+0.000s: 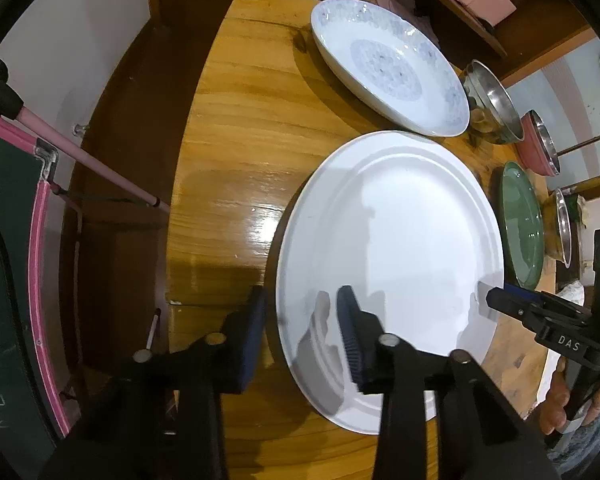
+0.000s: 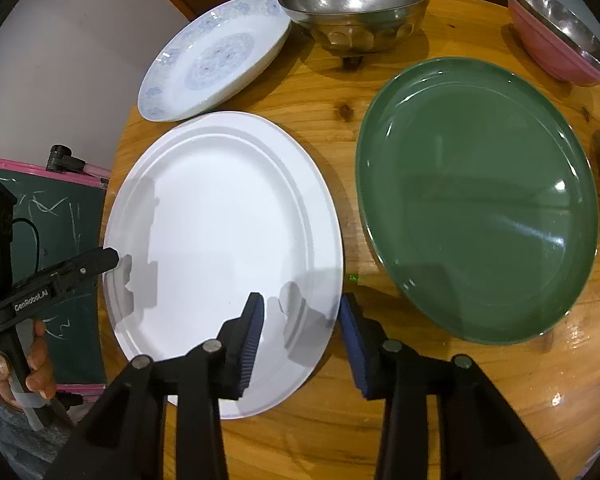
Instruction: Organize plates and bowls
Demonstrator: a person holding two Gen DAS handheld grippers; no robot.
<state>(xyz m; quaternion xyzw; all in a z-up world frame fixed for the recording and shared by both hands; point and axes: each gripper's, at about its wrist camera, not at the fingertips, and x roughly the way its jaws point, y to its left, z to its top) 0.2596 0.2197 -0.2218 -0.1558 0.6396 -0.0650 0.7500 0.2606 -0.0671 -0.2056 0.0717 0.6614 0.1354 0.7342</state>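
Both tongs straddled the white plate (image 2: 220, 240).
My left gripper (image 1: 300, 320) and right gripper (image 2: 302, 316) stood part-open around opposite rims, not pinching; "CenRoboLAI" and "DAS" showed on their bodies.

A wooden table (image 2: 324, 120) stands beside a pink-framed green chalkboard (image 2: 56, 216) and a white wall (image 1: 80, 60).

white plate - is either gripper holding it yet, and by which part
Not yet gripped. Both grippers straddle the white plate at opposite rims: left gripper at one edge, right gripper at the other. A gap shows beside the fingers; the pads aren't pressing yet.
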